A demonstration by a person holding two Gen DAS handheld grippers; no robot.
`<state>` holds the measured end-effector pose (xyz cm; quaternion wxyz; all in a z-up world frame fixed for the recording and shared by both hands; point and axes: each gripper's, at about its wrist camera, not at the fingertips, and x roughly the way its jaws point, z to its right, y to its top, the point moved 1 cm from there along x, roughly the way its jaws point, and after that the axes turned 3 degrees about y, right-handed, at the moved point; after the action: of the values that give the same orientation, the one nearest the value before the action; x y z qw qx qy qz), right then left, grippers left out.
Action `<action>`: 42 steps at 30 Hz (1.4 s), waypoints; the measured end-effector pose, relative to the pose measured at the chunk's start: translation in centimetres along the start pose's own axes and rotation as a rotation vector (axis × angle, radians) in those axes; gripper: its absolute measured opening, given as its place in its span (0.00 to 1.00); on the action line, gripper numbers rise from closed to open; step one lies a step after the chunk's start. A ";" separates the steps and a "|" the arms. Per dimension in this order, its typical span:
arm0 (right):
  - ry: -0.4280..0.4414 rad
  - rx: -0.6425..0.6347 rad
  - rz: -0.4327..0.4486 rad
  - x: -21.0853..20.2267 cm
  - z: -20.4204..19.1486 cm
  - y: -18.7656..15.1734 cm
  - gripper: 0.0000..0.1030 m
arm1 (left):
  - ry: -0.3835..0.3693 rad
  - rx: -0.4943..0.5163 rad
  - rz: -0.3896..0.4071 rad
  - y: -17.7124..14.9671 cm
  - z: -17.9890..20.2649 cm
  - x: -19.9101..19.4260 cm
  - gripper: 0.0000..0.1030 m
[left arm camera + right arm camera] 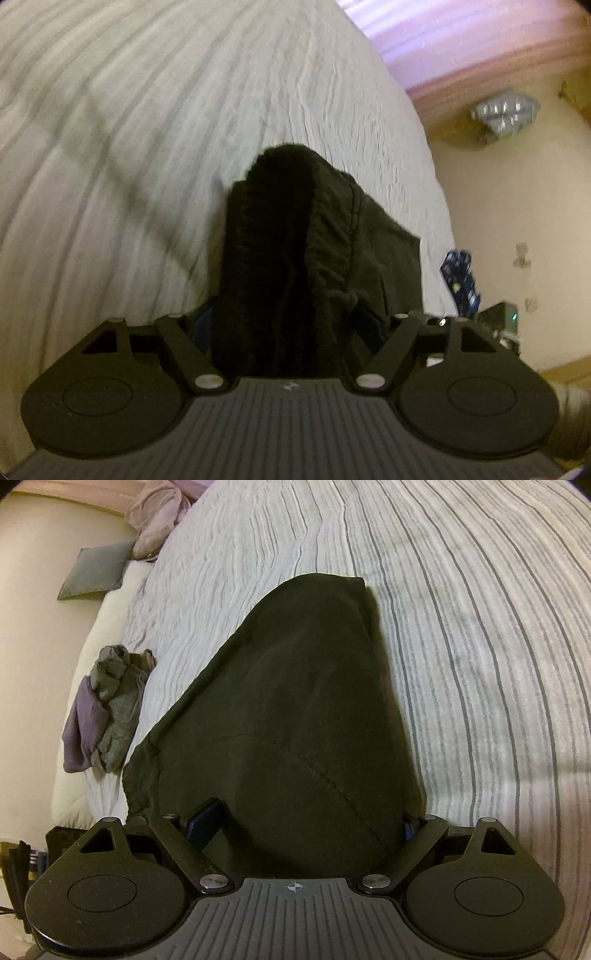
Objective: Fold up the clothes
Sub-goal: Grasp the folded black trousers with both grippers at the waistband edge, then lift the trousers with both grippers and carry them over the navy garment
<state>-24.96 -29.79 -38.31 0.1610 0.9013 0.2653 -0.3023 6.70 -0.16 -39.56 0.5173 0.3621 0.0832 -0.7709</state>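
Observation:
A black garment with an elastic gathered edge hangs from both grippers over a striped white bed. In the left wrist view the black garment [295, 258] bunches between the jaws of my left gripper [291, 332], which is shut on its gathered edge. In the right wrist view the black garment [295, 709] spreads wide ahead, its far end lying on the striped bedcover [480, 664]. My right gripper [303, 823] has its blue pads [203, 821] wide apart with the cloth filling the gap; the grip itself is hidden by the cloth.
A pile of grey and purple clothes [103, 709] lies near the bed's left edge. A grey cushion [92, 572] and pink bedding [159, 513] lie beyond. In the left wrist view the striped bedcover [147, 147] ends at its right edge above a cream floor [517, 206].

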 end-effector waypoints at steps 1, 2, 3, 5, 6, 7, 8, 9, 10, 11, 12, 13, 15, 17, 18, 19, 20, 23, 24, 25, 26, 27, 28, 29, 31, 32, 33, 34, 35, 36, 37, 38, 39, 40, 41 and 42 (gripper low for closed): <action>0.006 0.009 0.002 0.0 0.2 0.1 0.89 | -0.002 0.007 -0.009 0.1 0.2 0.3 0.75; 0.014 0.022 0.005 0.0 0.3 0.2 0.89 | -0.005 0.012 -0.017 0.2 0.4 0.6 0.75; 0.021 0.033 0.007 0.0 0.4 0.4 0.88 | -0.006 0.013 -0.021 0.2 0.6 0.8 0.75; 0.022 0.042 0.007 -0.1 0.4 0.5 0.59 | -0.017 0.011 -0.020 0.2 1.1 0.9 0.73; 0.015 0.036 0.006 -0.3 0.4 0.6 0.54 | -0.035 0.009 -0.019 0.2 1.4 0.7 0.71; 0.024 0.034 0.008 -0.9 0.4 0.6 0.44 | -0.055 0.009 -0.014 0.2 1.7 0.4 0.69; 0.037 0.033 0.010 -1.5 0.4 0.6 0.36 | -0.071 0.012 -0.010 0.2 2.1 0.1 0.67; 0.049 0.032 0.012 -2.1 0.4 0.5 0.35 | -0.079 0.015 -0.011 0.2 2.4 0.0 0.63; 0.062 0.031 0.014 -2.8 0.4 0.5 0.35 | -0.076 0.016 -0.016 0.2 2.4 0.1 0.63; 0.062 0.031 0.013 -3.0 0.4 0.5 0.35 | -0.063 0.014 -0.025 0.3 2.2 0.4 0.64; 0.059 0.030 0.013 -3.3 0.5 0.5 0.37 | -0.052 0.007 -0.037 0.3 1.9 0.9 0.65; 0.061 0.044 0.010 -2.8 0.8 0.5 0.45 | -0.052 0.000 -0.044 0.4 1.4 1.3 0.65; 0.067 0.075 0.005 -1.7 1.6 0.6 0.59 | -0.059 -0.018 -0.056 0.6 0.7 1.8 0.60; 0.073 0.086 0.007 -0.6 2.1 0.7 0.58 | -0.055 -0.003 -0.062 0.9 0.9 1.8 0.55; 0.069 0.075 0.016 -0.2 1.8 0.8 0.58 | -0.051 0.009 -0.066 1.1 1.2 1.7 0.53; 0.067 0.069 0.022 -0.1 1.7 0.8 0.52 | -0.046 0.015 -0.074 1.3 1.6 1.7 0.51; 0.065 0.063 0.028 -0.2 1.5 0.8 0.42 | -0.040 0.026 -0.084 1.5 2.0 1.6 0.49; 0.112 0.091 0.070 -1.7 1.7 0.0 0.30 | -0.035 0.065 -0.113 2.6 3.7 1.9 0.47; 0.117 0.086 0.085 -2.4 1.5 -0.3 0.29 | -0.037 0.080 -0.122 3.0 4.5 2.0 0.47; 0.118 0.088 0.099 -3.0 1.4 -0.5 0.28 | -0.043 0.098 -0.132 3.5 5.4 2.2 0.47; 0.120 0.101 0.128 -3.9 1.5 -0.7 0.28 | -0.054 0.122 -0.143 4.1 6.6 2.7 0.46; 0.122 0.115 0.158 -4.7 1.6 -0.9 0.28 | -0.067 0.147 -0.153 4.6 7.9 3.3 0.46; 0.126 0.133 0.195 -5.9 1.9 -1.0 0.27 | -0.083 0.175 -0.165 5.1 9.5 4.2 0.46; 0.130 0.151 0.232 -7.1 2.2 -1.2 0.27 | -0.101 0.206 -0.180 5.6 11.2 5.4 0.46; 0.131 0.182 0.320 -10.5 3.3 -1.4 0.27 | -0.143 0.266 -0.218 6.5 14.8 8.7 0.46; 0.125 0.197 0.363 -12.4 4.0 -1.4 0.27 | -0.166 0.297 -0.238 6.7 16.8 10.6 0.46; 0.118 0.212 0.405 -14.4 4.8 -1.4 0.27 | -0.190 0.325 -0.259 6.7 19.0 12.5 0.46; 0.108 0.226 0.443 -16.4 5.9 -1.4 0.27 | -0.214 0.350 -0.278 6.7 21.2 14.5 0.46; 0.098 0.241 0.481 -18.5 6.9 -1.3 0.27 | -0.238 0.376 -0.298 6.6 23.5 16.5 0.46; 0.088 0.255 0.518 -20.6 8.0 -1.2 0.27 | -0.260 0.402 -0.316 6.4 26.0 18.6 0.46; 0.078 0.270 0.556 -22.7 9.0 -1.1 0.27 | -0.279 0.427 -0.332 6.1 28.4 20.6 0.46; 0.068 0.284 0.593 -24.8 10.1 -1.1 0.27 | -0.296 0.446 -0.348 5.7 30.8 22.6 0.46; 0.056 0.302 0.623 -27.0 11.3 -0.8 0.27 | -0.312 0.462 -0.364 5.2 33.2 24.7 0.46; 0.044 0.320 0.651 -29.1 12.5 -0.5 0.27 | -0.327 0.477 -0.382 4.8 35.6 26.8 0.46; 0.032 0.338 0.680 -31.3 13.7 -0.2 0.27 | -0.340 0.489 -0.400 4.3 38.0 28.9 0.46; 0.018 0.350 0.705 -33.4 14.9 0.2 0.27 | -0.354 0.505 -0.416 3.8 40.4 31.1 0.46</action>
<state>-54.28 -49.43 -28.58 0.0964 0.9536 -0.1147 -0.2610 -15.38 -45.09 -29.40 0.2502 0.3148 -0.1287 -0.9065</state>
